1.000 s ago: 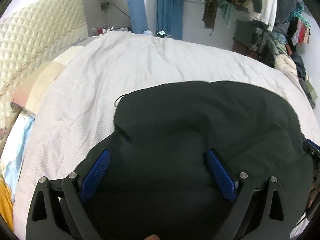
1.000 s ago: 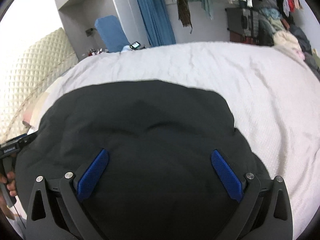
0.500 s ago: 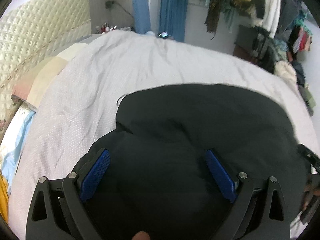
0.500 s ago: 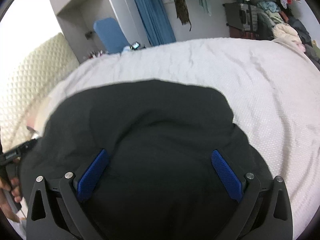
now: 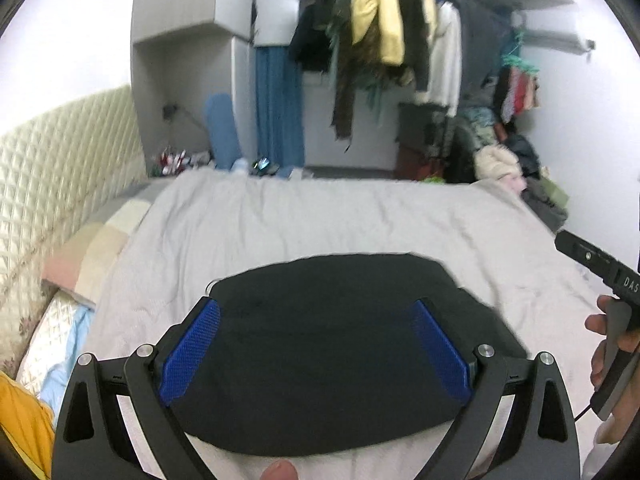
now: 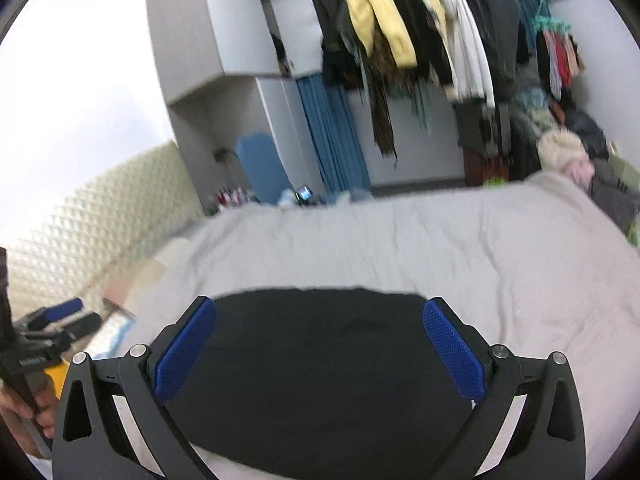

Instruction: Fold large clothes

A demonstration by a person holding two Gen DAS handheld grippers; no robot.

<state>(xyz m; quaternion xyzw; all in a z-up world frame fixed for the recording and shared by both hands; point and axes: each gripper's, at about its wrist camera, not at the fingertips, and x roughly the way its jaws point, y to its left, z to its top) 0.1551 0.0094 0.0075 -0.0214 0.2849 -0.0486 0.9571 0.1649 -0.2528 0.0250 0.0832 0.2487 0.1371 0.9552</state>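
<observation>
A black garment (image 5: 332,336) lies folded into a compact rectangle on the pale grey bedspread (image 5: 320,220). It also shows in the right wrist view (image 6: 316,368). My left gripper (image 5: 316,344) is open and empty, raised above the garment with its blue pads (image 5: 192,352) spread wide. My right gripper (image 6: 320,352) is open and empty too, held above the same garment. The right gripper's body (image 5: 600,264) shows at the right edge of the left wrist view; the left gripper (image 6: 52,320) shows at the left edge of the right wrist view.
A quilted cream headboard (image 5: 52,168) and pillows (image 5: 92,252) lie to the left. A clothes rail with hanging garments (image 5: 392,40) and a heap of clothes (image 5: 508,160) stand beyond the bed's far side. A yellow cloth (image 5: 20,420) lies at lower left.
Both grippers have lifted up and pulled back from the black garment and tilted upward, so more of the room shows. The garment stays flat on the bed.
</observation>
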